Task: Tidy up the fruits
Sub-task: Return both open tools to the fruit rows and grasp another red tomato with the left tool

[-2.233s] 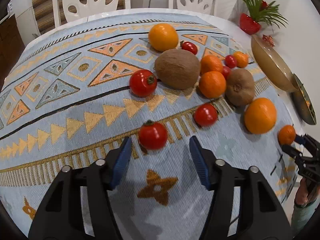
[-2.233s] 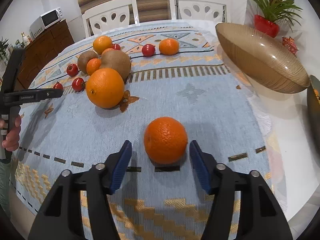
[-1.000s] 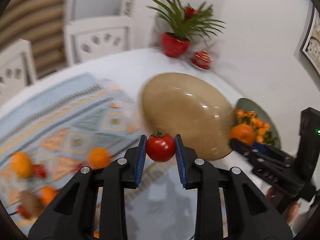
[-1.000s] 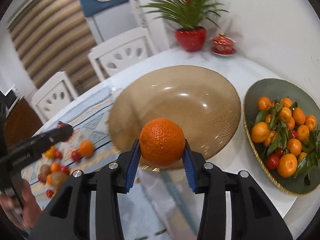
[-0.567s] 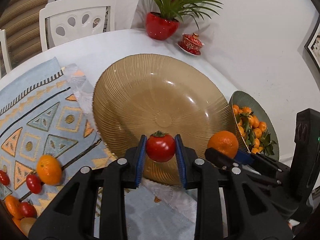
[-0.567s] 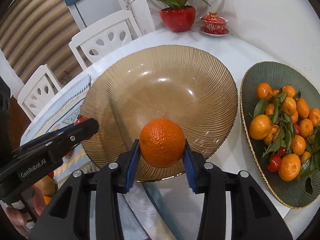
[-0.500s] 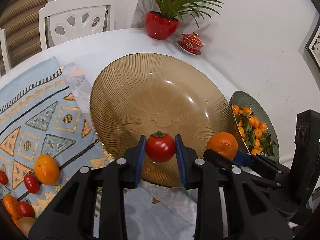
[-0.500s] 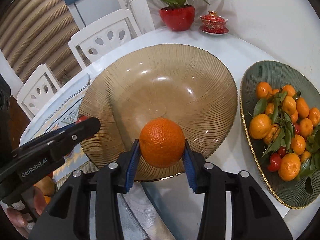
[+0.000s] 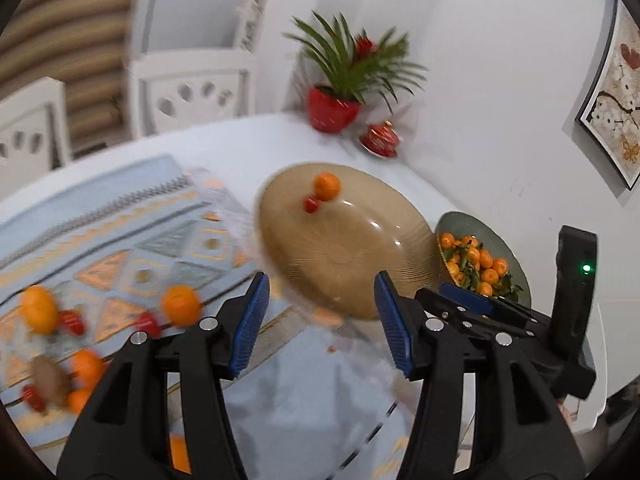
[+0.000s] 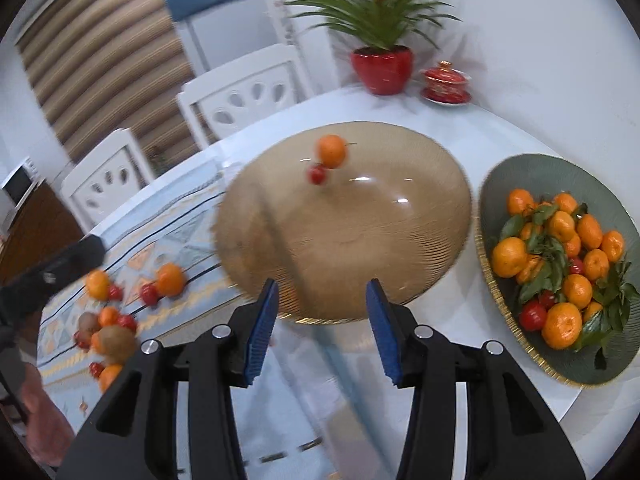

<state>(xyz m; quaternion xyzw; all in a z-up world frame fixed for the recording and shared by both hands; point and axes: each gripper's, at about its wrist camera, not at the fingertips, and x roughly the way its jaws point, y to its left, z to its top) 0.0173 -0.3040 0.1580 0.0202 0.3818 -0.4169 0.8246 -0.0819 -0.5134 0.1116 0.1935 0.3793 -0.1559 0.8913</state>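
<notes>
A round white table (image 10: 460, 120) carries a woven pale-blue cloth (image 9: 120, 232) patterned with orange and grey triangles and diamonds, blurred in both views. Beside the cloth sits a wide, shallow amber glass bowl (image 10: 360, 256), translucent, with fine radial ribbing and a thin gold rim. Just right of it lies an oval dark-green ribbed dish (image 10: 500, 184), also gold-edged, heaped with leafy mandarins and a few small red fruits. Inside the amber bowl, toward its far side, a pebbly-skinned orange (image 10: 331, 151) and a glossy red tomato (image 10: 318, 174) touch each other. More loose fruit stays on the cloth well to the left: smooth oranges (image 10: 170, 279), small tomatoes (image 10: 149, 293) and a brown, fuzzy kiwi (image 10: 116, 343). Both tools are matte black plastic with ridged blue pads. The left gripper (image 9: 320, 324) hangs wide apart and grips nothing, near the bowl's near rim. The right gripper (image 10: 322, 328) likewise stands spread with nothing between its pads, above the same rim. At the back stand a glossy red pot (image 10: 382, 66) with a spiky green plant and a small red lidded cup (image 10: 445, 80).
</notes>
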